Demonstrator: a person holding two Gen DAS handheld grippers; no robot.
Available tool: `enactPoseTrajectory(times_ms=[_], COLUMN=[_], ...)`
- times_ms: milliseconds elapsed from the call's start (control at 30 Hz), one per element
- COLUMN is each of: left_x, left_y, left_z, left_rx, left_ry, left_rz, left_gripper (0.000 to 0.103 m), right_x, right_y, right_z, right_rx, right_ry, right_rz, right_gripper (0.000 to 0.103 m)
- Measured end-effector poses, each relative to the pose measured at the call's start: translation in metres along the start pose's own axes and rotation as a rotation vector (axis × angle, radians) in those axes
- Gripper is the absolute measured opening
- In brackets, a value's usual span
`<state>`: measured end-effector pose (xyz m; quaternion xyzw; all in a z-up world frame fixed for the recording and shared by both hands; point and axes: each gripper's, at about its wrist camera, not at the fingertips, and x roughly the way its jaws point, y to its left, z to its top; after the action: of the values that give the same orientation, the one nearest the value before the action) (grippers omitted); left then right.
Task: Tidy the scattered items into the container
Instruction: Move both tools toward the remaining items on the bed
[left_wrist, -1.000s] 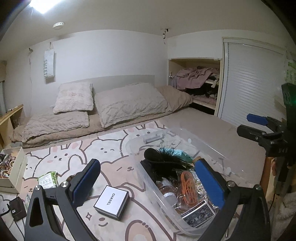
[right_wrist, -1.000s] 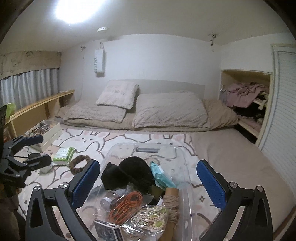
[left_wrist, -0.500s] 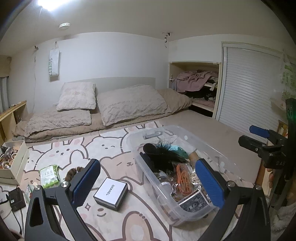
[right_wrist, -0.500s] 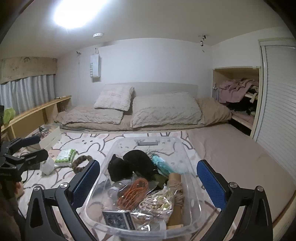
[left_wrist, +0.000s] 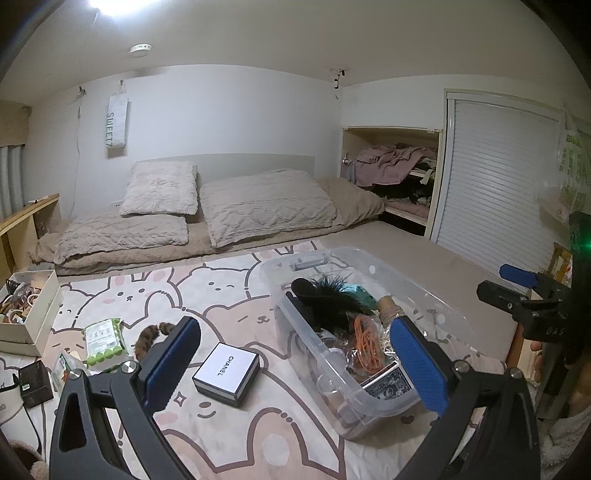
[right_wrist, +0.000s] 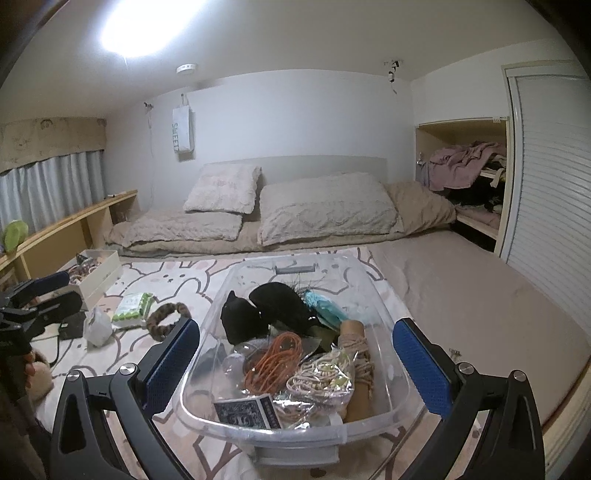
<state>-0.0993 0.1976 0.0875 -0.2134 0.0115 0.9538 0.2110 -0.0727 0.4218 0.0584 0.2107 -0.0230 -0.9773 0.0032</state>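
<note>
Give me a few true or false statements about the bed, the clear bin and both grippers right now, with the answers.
1. The white Chanel box is inside the clear bin. False: it lies on the bunny blanket, beside the bin.
2. The left gripper is open and empty. True.
3. An orange cord lies in the bin. True.
4. The right gripper is shut on the card deck. False: it is open; the deck lies in the bin.
5. The green packet is outside the bin. True.

Left gripper held wide open and empty above a bunny-print blanket.
A white Chanel box lies between its fingers, beside a clear bin holding an orange cord and card deck; the right gripper appears at the right edge.
</note>
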Motion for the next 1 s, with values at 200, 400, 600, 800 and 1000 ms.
enactPoseTrajectory(times_ms=[200,400,600,800,1000], left_x=[-0.005,-0.011,-0.018,-0.026,-0.037], left_y=[0.003,0.011,0.026,0.049,0.079], left_z=[-0.002,-0.005,-0.006,-0.011,-0.017], left_rx=[-0.004,-0.015,-0.027,-0.048,-0.079], left_ry=[-0.005,-0.011,-0.022,-0.025,-0.031], left_rz=[-0.005,-0.006,0.011,0.049,0.087], left_gripper=[0.103,0.103,0.103,0.103,0.103], right_x=[-0.006,-0.008,-0.008,-0.001,0.008], right_y=[0.007,0.018,0.034,0.058,0.084], right_z=[-0.002,-0.002,-0.001,-0.001,0.001], right_rx=[0.011,0.0,-0.004,-0.02,-0.043], right_ry=[0.002,0.004,-0.005,0.005,0.013], right_rz=[-0.004,-0.009,0.01,0.042,0.072], right_gripper=[0.103,0.103,0.103,0.103,0.103])
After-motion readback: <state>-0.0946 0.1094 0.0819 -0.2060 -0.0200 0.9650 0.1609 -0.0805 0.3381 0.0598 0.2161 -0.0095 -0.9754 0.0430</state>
